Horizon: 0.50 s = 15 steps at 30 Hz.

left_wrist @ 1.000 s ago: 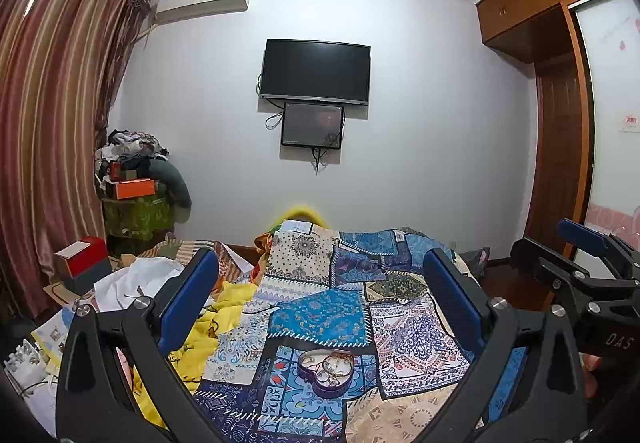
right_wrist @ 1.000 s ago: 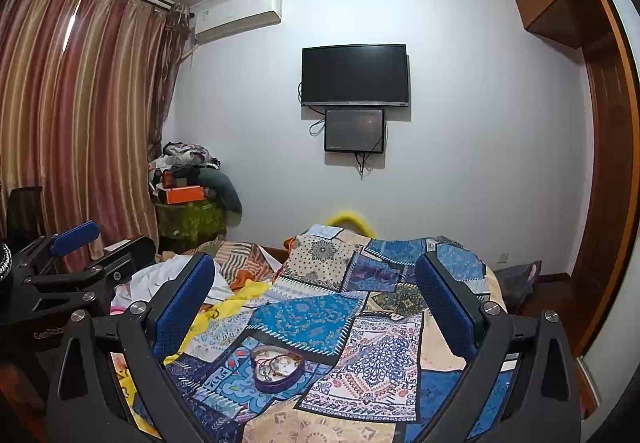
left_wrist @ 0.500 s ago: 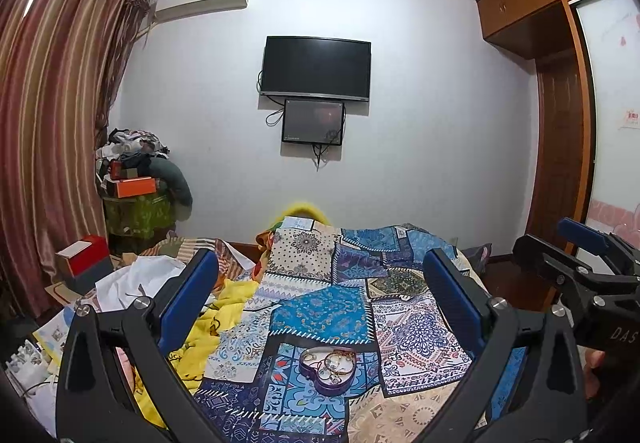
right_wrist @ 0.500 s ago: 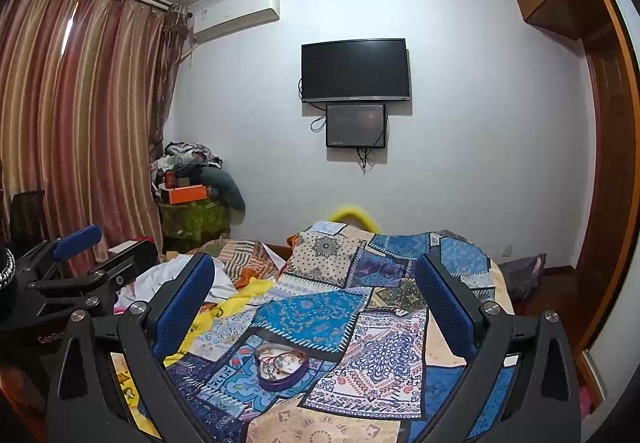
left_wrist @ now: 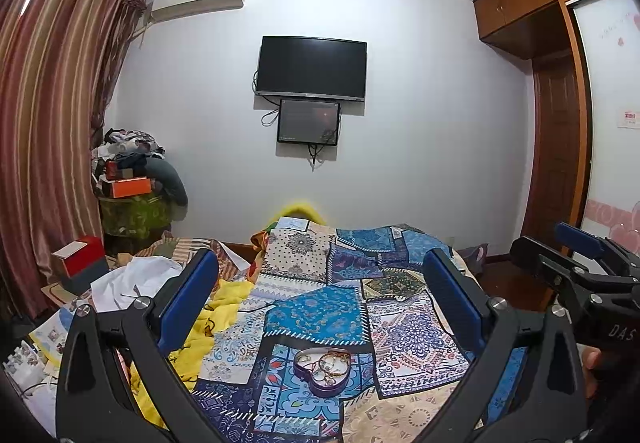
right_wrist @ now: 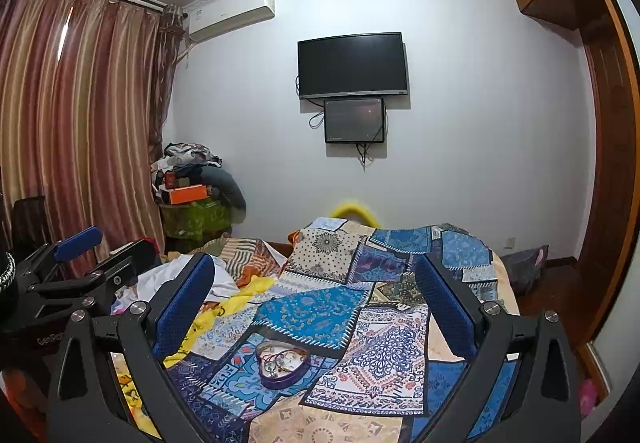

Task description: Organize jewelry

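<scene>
Two released hand-held grippers, left (left_wrist: 320,307) and right (right_wrist: 312,303), hover above the bed (left_wrist: 404,331); approach the heart-shaped tin (left_wrist: 322,365) slowly, since its apparently tangled jewelry (left_wrist: 332,361) snags.

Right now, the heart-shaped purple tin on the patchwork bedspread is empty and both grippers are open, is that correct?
Not quite: the heart-shaped purple tin is not empty; the left wrist view shows bangles and chains in it. It does lie on the patchwork bedspread, and the left gripper and right gripper are open.
</scene>
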### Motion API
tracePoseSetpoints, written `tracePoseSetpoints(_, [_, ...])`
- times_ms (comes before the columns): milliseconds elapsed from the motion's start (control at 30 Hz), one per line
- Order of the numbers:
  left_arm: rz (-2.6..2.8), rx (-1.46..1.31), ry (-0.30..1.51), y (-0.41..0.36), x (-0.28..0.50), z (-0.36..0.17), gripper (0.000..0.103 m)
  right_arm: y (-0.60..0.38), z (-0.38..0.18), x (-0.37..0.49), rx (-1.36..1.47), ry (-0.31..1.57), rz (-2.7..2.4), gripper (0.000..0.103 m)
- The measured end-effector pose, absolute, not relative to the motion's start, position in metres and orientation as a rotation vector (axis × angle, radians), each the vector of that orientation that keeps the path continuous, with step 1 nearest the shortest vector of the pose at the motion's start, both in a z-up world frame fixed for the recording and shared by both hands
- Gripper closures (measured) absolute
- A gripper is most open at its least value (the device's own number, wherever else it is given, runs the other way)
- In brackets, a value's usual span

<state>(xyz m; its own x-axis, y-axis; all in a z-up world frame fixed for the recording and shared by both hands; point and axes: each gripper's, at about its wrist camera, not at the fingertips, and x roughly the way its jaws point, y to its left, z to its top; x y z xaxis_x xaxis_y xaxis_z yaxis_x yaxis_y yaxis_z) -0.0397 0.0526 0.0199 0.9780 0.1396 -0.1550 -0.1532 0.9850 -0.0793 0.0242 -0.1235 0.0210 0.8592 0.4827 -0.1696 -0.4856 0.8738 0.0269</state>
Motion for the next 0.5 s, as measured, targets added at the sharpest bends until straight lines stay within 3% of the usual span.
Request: tracePoseSetpoints(500, [0.122,-0.072,0.154,0.0439,-0.0408,0.0234,0.000,-0.1252,0.0218,0.0223,-0.013,0.167,0.510,0.003])
